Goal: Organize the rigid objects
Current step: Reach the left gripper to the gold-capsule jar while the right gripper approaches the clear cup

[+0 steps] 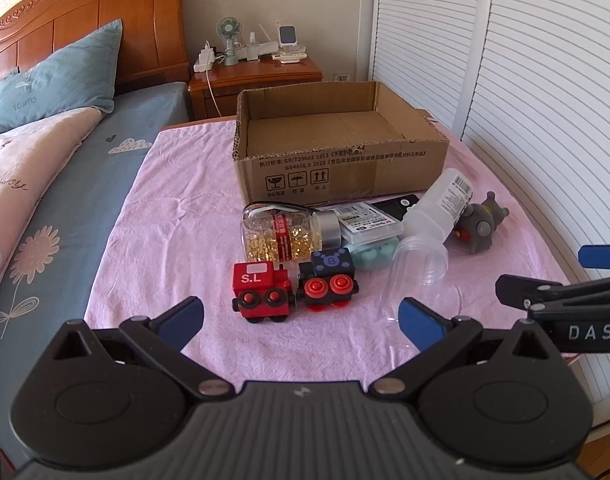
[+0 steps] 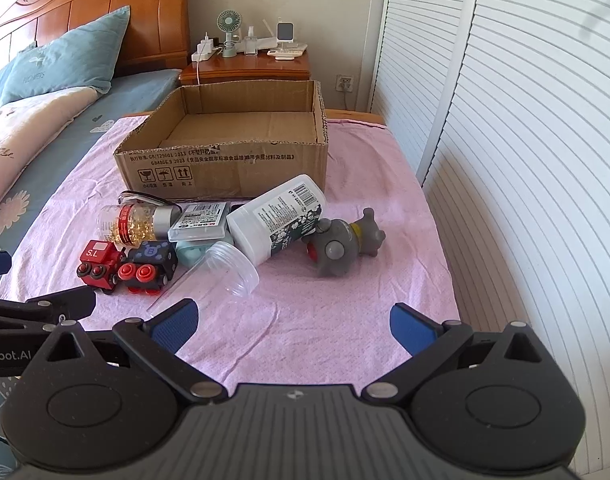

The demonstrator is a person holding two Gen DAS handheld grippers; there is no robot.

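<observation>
Bedroom setting; work surface is a pink towel (image 2: 305,320) spread over a table beside the bed.

Left tongs (image 1: 301,320): released, blue pads spread wide, nothing between them, hovering near the red toy engine (image 1: 261,290) and black toy wagon (image 1: 329,282), which sit touching end to end.

Right tongs (image 2: 293,326): likewise released and empty, over bare towel at the near edge; clear empty jar (image 2: 225,270) lies on its side just beside its left pad.

Cluster beyond, all lying down: capsule bottle (image 1: 285,236), flat labelled case (image 1: 365,224), mint-green case (image 1: 371,254) half under it, white bottle (image 2: 279,218), grey rubber toy (image 2: 345,246) on the right. Cardboard box (image 1: 337,160) stands open and empty at the far side, touching the pile's back edge.

Judgement: nothing boxed yet; step in hand is the first pick. Suggest left takes the red engine across its flat sides (wheels would slip), lifting straight up so the wagon is not dragged. Right should close on the clear jar across its body, gently, since it may roll or flex.

Room: wooden headboard (image 1: 85,12), blue pillow (image 1: 61,80), nightstand (image 1: 253,76) with small fan, louvred doors (image 2: 525,140) on the right.
</observation>
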